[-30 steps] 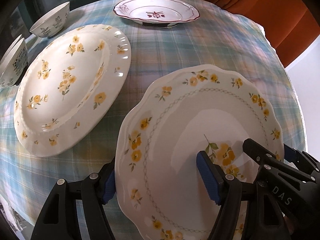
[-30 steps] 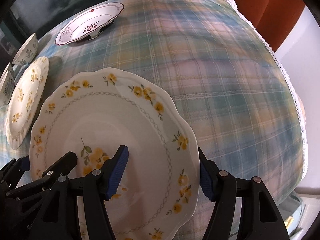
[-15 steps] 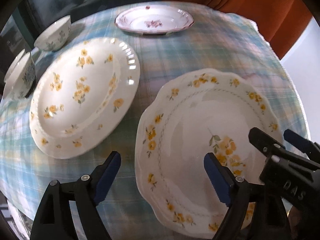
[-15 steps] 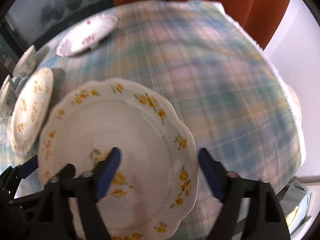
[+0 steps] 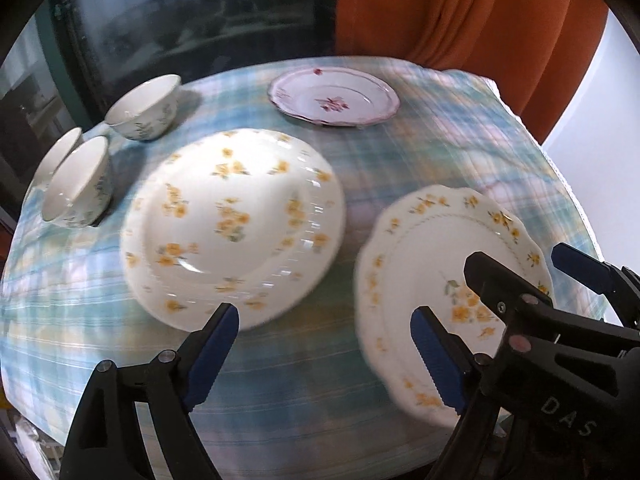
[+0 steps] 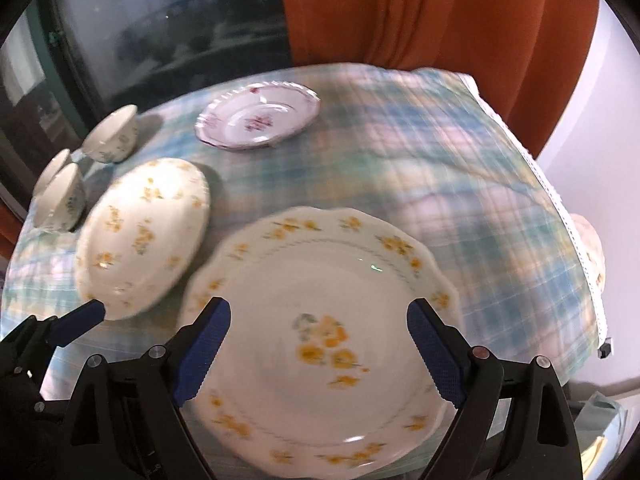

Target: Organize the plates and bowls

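Both grippers stand open and hold nothing. In the left wrist view the left gripper (image 5: 326, 350) hangs with its blue pads spread wide above the checked tablecloth (image 5: 460, 152), in the gap between two plates. The wavy-edged plate (image 5: 432, 240) with yellow flowers lies flat on the cloth at about 4 o'clock, and the right gripper (image 5: 516, 276) shows above it, its fingers apart. The round yellow-flowered plate (image 5: 232, 224) lies at 10 o'clock from the left gripper's pads, just beside the wavy-edged one but not touching it.

In the right wrist view the right gripper (image 6: 318, 346) has its pads spread over the wavy-edged plate (image 6: 320, 264), one toward each side; whether they touch it I cannot tell. The round plate (image 6: 144, 232) sits at 10 o'clock. A pink-flowered plate (image 6: 258, 120) rests at 12 o'clock near the far edge, and three bowls (image 6: 112, 136) are grouped at the left edge of the table, two of them close together. An orange curtain (image 6: 420, 20) hangs behind.
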Demonstrator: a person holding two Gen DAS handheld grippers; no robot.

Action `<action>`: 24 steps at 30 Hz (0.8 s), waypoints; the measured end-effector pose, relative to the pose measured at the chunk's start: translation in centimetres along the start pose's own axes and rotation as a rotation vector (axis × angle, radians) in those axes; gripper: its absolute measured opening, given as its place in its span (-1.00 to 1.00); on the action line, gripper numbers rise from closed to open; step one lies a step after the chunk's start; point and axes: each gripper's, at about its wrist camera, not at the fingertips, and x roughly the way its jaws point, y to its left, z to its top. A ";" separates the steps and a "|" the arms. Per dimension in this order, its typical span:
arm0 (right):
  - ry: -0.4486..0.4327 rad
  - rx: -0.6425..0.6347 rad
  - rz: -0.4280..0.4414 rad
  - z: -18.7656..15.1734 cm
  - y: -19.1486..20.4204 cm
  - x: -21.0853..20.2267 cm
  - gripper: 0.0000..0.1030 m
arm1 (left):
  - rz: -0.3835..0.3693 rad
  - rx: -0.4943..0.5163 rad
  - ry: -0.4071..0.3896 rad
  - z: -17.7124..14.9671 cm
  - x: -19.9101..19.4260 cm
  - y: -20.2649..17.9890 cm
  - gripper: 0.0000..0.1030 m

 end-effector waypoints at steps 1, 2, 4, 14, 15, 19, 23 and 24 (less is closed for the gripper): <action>-0.010 -0.003 0.002 -0.1 0.6 -0.3 0.79 | 0.004 -0.001 -0.007 -0.1 -0.4 0.8 0.73; -0.021 -0.006 0.005 0.0 1.5 -0.6 0.79 | 0.007 -0.001 -0.012 -0.1 -0.7 1.3 0.73; -0.026 -0.009 0.005 0.2 2.9 -0.9 0.79 | 0.017 -0.007 -0.020 0.0 -1.2 2.9 0.73; -0.025 0.039 0.051 1.4 9.6 -0.1 0.79 | 0.067 -0.045 -0.044 1.1 -1.9 10.0 0.73; -0.023 0.053 0.056 1.6 10.1 0.2 0.79 | 0.074 -0.048 -0.044 1.3 -1.8 10.6 0.73; -0.021 0.076 0.065 2.3 11.9 1.4 0.79 | 0.092 -0.054 -0.039 2.1 -1.0 12.4 0.73; -0.032 0.074 0.052 3.4 13.2 2.7 0.79 | 0.090 -0.065 -0.039 3.1 0.2 13.6 0.73; -0.039 0.071 0.044 3.7 13.4 3.0 0.79 | 0.085 -0.070 -0.040 3.5 0.7 13.9 0.73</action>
